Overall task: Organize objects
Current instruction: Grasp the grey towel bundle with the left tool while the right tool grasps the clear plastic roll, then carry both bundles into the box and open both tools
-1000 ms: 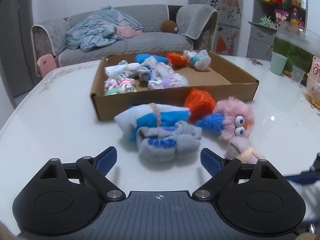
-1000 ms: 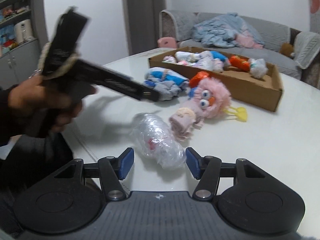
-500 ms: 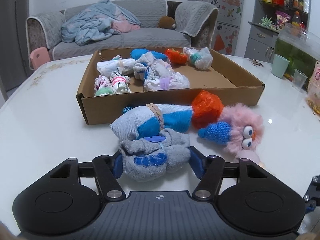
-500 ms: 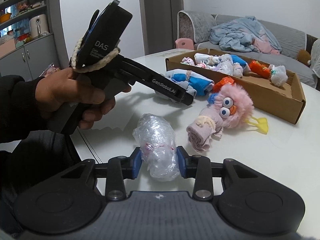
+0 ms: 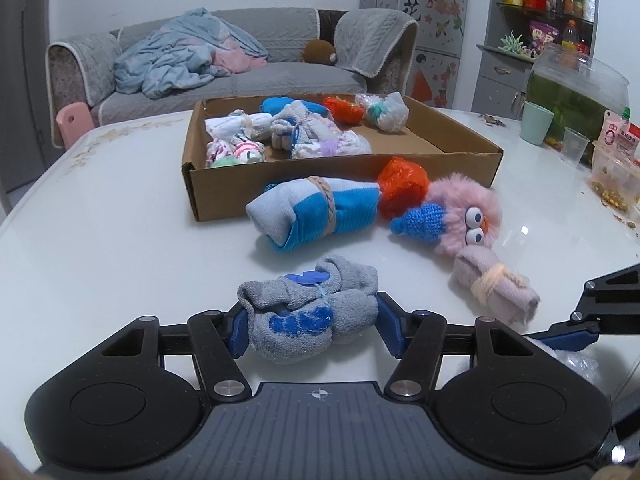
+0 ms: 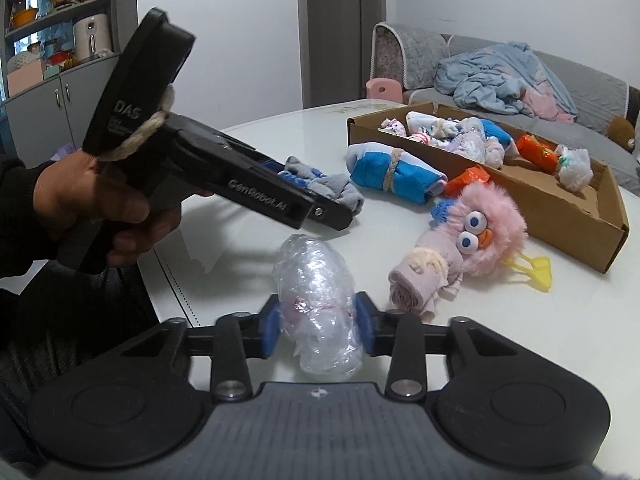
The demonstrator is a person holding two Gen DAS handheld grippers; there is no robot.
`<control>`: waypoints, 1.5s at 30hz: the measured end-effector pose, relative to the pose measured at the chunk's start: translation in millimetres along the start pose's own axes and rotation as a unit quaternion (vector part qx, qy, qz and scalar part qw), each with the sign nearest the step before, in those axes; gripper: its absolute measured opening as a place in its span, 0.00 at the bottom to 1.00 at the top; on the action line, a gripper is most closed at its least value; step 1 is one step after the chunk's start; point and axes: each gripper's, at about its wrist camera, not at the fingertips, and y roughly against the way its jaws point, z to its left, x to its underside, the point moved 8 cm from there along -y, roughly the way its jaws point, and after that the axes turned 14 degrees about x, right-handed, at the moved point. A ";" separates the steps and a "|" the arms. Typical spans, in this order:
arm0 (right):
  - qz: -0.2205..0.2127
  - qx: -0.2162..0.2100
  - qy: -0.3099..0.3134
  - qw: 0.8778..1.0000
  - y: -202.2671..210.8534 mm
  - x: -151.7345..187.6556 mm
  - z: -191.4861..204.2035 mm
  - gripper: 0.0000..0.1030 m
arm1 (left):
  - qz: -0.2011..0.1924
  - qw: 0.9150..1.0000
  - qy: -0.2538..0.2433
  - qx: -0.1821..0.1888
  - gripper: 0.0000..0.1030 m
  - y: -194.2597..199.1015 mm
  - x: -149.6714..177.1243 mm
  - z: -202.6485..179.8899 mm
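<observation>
The left claw point(image 5: 308, 326) is seen clamped on a grey sock bundle point(image 5: 308, 312) at the near part of the white table point(image 5: 100, 248); its jaws have just been closing, and the blue pads point(image 5: 237, 330) are pressed into the bundle's sides. Beyond it, a blue and white sock roll point(image 5: 316, 212) is laid just in front of the cardboard box point(image 5: 224, 196), in which further bundles are gathered. To the right, an orange bundle point(image 5: 402, 188), a pink fuzzy toy point(image 5: 468, 216) and a pale pink sock roll point(image 5: 494, 286) are placed close together. Farthest right, the right claw point(image 6: 316, 324) is shut on a clear plastic-wrapped bundle point(image 6: 316, 300) at the table's near edge.
</observation>
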 end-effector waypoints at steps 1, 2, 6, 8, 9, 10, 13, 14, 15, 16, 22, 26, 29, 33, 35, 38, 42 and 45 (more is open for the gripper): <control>0.000 -0.002 -0.002 1.000 0.7 0.2 -0.4 0.30 | -0.001 1.000 0.001 0.001 0.63 2.4 1.0 0.0; 0.000 -0.003 -0.004 1.000 1.7 0.5 -1.2 0.29 | -0.002 1.000 0.002 0.001 0.62 5.4 1.8 0.0; -0.006 -0.005 -0.017 1.000 17.5 -0.7 -8.2 0.29 | -0.006 1.000 -0.001 0.009 0.62 20.3 -1.0 -5.7; -0.009 -0.005 -0.020 1.000 25.3 -2.8 -14.5 0.29 | -0.007 1.000 -0.012 0.016 0.62 29.2 -7.0 -12.5; -0.010 -0.003 -0.020 1.000 29.5 -3.8 -18.8 0.29 | -0.007 1.000 -0.022 0.020 0.62 33.3 -10.9 -17.0; -0.011 0.000 -0.017 1.000 34.2 -5.2 -23.3 0.29 | -0.009 0.999 -0.034 0.023 0.62 37.4 -16.0 -22.3; -0.013 0.015 -0.005 1.000 47.0 -14.5 -41.5 0.29 | -0.009 0.997 -0.073 0.035 0.62 45.5 -33.3 -38.6; -0.016 0.020 -0.002 1.000 50.8 -19.2 -48.6 0.29 | -0.009 0.995 -0.087 0.039 0.62 47.0 -39.4 -44.3; -0.019 0.025 0.001 1.000 54.6 -25.1 -55.8 0.29 | -0.009 0.994 -0.100 0.042 0.62 48.2 -45.4 -49.1; -0.022 0.029 0.005 0.999 56.0 -30.5 -61.4 0.29 | -0.008 0.992 -0.113 0.046 0.62 48.6 -51.3 -53.4; -0.037 0.050 0.024 0.998 66.3 -55.9 -94.3 0.29 | -0.014 0.986 -0.155 0.055 0.62 45.4 -87.3 -68.6; -0.047 0.067 0.018 0.997 60.0 -68.7 -118.5 0.29 | -0.031 0.986 -0.155 0.061 0.62 35.7 -112.5 -76.0; -0.050 0.075 0.022 0.996 47.6 -82.8 -132.8 0.29 | -0.037 0.984 -0.159 0.065 0.62 22.4 -133.5 -81.9; -0.046 0.079 0.030 0.995 29.2 -101.0 -153.0 0.29 | -0.035 0.981 -0.175 0.077 0.62 2.5 -162.3 -86.6; -0.040 0.082 0.040 0.995 18.4 -108.2 -162.6 0.29 | -0.028 0.978 -0.189 0.082 0.62 -8.9 -171.7 -87.2; -0.028 0.084 0.046 0.995 1.3 -117.1 -177.5 0.29 | -0.013 0.977 -0.192 0.088 0.62 -31.3 -183.3 -81.8; -0.013 0.083 0.049 0.995 -25.3 -120.6 -194.8 0.29 | 0.007 0.979 -0.186 0.085 0.62 -64.9 -188.1 -70.1; -0.004 0.080 0.044 0.996 -45.5 -121.9 -203.6 0.29 | 0.019 0.981 -0.176 0.082 0.62 -89.6 -186.8 -60.9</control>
